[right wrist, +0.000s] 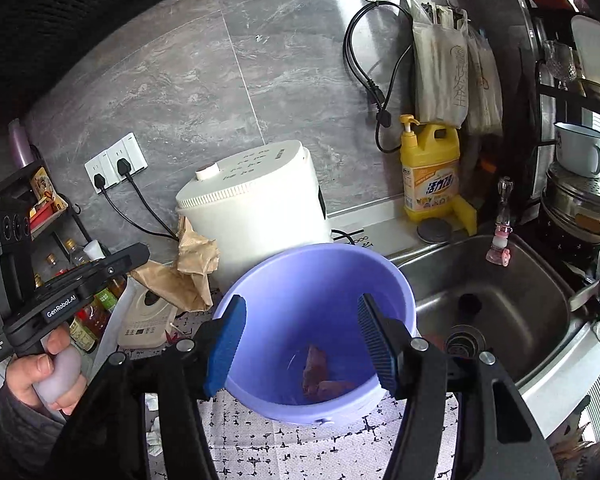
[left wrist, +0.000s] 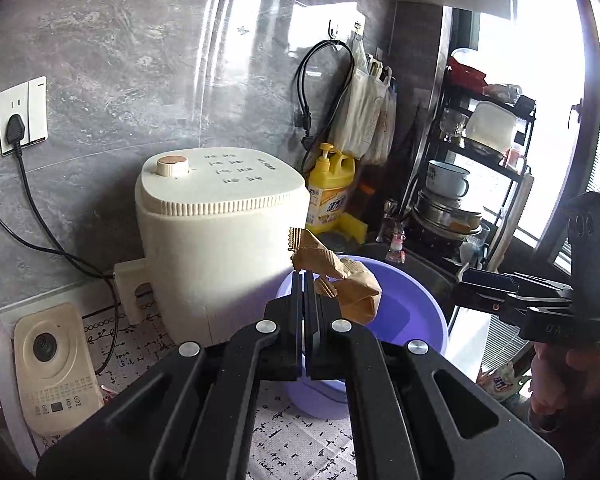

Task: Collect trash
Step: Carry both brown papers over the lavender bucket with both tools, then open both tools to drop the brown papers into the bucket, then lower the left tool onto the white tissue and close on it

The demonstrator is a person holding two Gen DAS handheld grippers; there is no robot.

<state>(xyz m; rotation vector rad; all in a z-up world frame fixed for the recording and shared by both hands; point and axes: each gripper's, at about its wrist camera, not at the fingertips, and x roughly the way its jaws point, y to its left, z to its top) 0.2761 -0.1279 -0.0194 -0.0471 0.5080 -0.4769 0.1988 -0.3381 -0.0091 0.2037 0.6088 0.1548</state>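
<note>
1. Left tongs (left wrist: pixel 303 280) are clamped tight on a crumpled brown paper scrap (left wrist: pixel 340 276), held above the purple bucket (left wrist: pixel 420 300).
2. Right tongs (right wrist: pixel 302 338) stand open over that bucket's mouth, nothing between the pads; pinkish scraps (right wrist: pixel 320 376) lie at its bottom.
3. Bucket sits on the patterned worktop (right wrist: pixel 300 448), between a white cooker (right wrist: pixel 256 208) and the steel sink (right wrist: pixel 500 280).

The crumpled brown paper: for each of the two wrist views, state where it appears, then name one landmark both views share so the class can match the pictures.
Left wrist view: the crumpled brown paper sits at centre, pinched in the shut left gripper, in front of the purple bucket.
Right wrist view: it is at left of centre, beside the bucket, held out by the left gripper.
Shared landmark: the white cooker.
</note>
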